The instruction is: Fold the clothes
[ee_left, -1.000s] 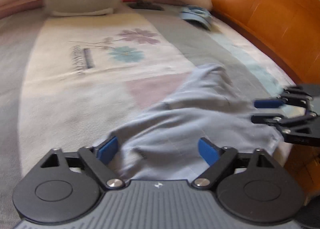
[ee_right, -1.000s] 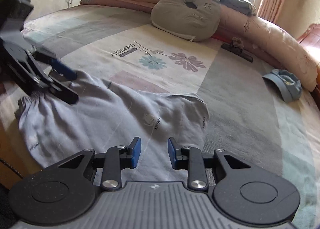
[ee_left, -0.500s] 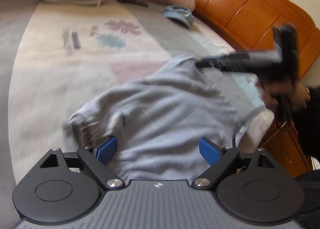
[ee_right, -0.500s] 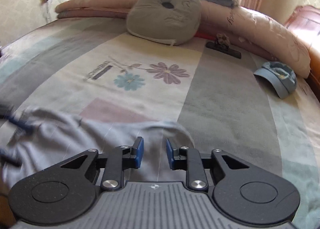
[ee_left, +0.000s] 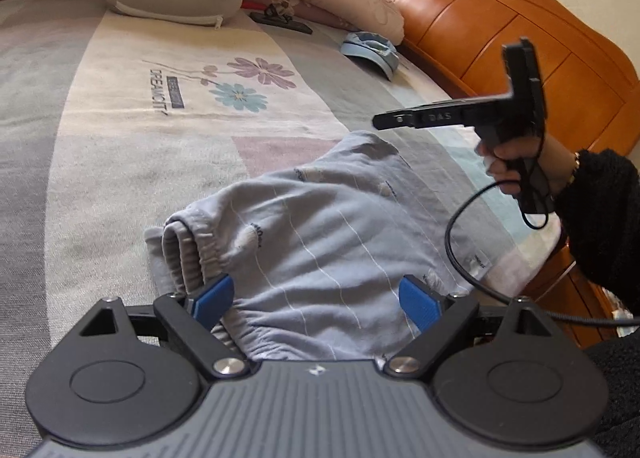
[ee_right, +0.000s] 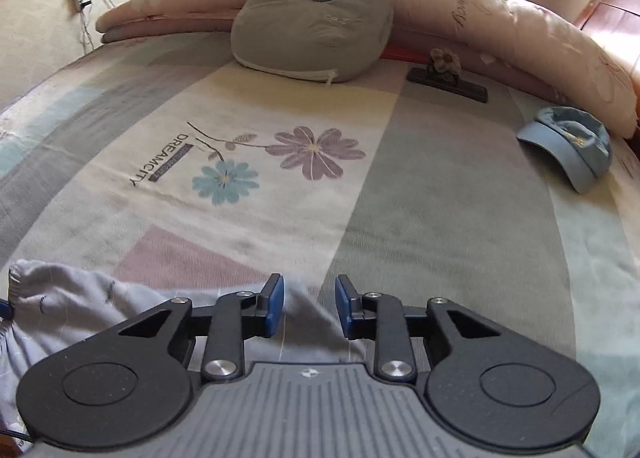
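A grey-blue pair of pants (ee_left: 328, 226) with thin white stripes lies folded and rumpled on the bed sheet (ee_left: 120, 146), near the bed's edge. Its elastic waistband bunches at the left. My left gripper (ee_left: 316, 294) hovers just over the near edge of the pants, open wide, with nothing between the blue pads (ee_left: 214, 294). A hand holds my right gripper (ee_left: 384, 120) in the air above the far right corner of the pants. In the right wrist view this gripper (ee_right: 309, 292) is open a little and empty, with the pants (ee_right: 80, 298) below and to its left.
A grey cushion (ee_right: 316, 22) and a rolled quilt (ee_right: 500, 26) lie at the far side of the bed. A blue cap (ee_right: 572, 142) and a black clip (ee_right: 446, 78) rest on the sheet. The wooden bed frame (ee_left: 500, 38) runs along the right.
The right gripper has lifted off the pants and swung up and away to the right. The left gripper has drawn back, and the pants now lie in a more compact fold.
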Action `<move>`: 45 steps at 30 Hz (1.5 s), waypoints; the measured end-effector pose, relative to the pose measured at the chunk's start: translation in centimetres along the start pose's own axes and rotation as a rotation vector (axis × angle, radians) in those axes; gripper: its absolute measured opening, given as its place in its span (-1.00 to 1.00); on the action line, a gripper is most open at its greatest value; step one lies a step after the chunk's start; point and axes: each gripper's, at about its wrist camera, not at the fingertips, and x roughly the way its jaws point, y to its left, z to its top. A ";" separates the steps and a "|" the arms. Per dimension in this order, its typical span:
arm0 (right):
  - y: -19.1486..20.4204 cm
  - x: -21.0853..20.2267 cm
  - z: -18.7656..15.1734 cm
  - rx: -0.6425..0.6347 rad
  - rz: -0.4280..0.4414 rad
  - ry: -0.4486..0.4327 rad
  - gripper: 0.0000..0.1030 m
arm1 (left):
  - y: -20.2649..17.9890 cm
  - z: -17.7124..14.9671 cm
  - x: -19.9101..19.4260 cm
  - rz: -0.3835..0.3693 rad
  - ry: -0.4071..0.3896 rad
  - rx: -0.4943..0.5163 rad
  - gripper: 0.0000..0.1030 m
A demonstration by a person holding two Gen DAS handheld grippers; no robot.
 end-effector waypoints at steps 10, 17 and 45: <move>0.2 4.2 -1.0 -0.156 0.133 0.095 -0.56 | -2.8 -0.6 -1.0 0.184 -0.060 -0.110 0.74; -2.0 3.7 0.0 -0.171 0.278 -0.076 -0.89 | -6.4 -0.6 -0.8 0.326 -0.115 -0.213 0.74; -3.1 -1.6 -3.1 -0.082 0.263 0.035 -0.16 | -4.6 3.8 3.2 0.334 0.019 -0.111 0.75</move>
